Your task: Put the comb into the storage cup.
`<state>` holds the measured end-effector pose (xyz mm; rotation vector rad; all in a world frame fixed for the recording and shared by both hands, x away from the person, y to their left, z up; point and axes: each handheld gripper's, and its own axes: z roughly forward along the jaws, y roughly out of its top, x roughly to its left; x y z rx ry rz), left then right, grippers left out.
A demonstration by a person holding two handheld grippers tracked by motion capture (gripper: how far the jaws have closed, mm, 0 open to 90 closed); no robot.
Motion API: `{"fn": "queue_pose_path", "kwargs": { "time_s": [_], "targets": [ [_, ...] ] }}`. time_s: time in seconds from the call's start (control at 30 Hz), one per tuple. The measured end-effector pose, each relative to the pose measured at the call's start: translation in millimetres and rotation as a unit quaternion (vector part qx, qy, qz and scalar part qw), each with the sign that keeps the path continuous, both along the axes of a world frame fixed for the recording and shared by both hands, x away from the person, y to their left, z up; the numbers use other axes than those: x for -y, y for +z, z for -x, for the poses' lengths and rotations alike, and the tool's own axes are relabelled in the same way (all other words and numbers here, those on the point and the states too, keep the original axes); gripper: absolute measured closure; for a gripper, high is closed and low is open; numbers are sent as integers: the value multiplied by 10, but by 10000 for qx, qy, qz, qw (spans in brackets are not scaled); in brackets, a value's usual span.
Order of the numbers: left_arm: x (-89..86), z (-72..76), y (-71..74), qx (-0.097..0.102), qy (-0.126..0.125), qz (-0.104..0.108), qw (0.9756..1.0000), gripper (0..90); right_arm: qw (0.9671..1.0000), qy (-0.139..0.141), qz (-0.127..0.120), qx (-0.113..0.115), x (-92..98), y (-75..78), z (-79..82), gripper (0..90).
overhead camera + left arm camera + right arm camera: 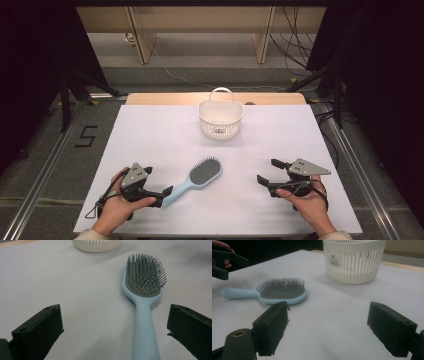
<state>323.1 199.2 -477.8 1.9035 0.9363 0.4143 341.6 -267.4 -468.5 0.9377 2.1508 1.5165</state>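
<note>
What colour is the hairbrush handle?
Light blue; the hairbrush handle shows best in the left gripper view.

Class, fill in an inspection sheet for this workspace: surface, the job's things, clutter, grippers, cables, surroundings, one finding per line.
Surface: white table top, flat, with a wooden edge at the far side.
Job's things: light blue hairbrush lying bristles up, its handle toward the left gripper; white slotted basket with a handle, upright near the far edge.
Clutter: nothing seen.
Grippers: left gripper open, the brush handle running between its jaws, untouched; right gripper open, holding nothing, apart from the brush.
Cables: a thin cable trails by the left hand; dark cables on the floor behind.
Surroundings: grey floor, wooden frame, dark curtains.
</note>
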Motion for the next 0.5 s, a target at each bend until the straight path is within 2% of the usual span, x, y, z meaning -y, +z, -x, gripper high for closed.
{"fn": "queue_pose_path", "kwargs": {
  "time_s": [0.5],
  "targets": [
    [-27, -1, 7, 9, 70, 42, 10000, 33, 10000, -4, 13, 10, -2, 2, 4, 176]
  ]
}}
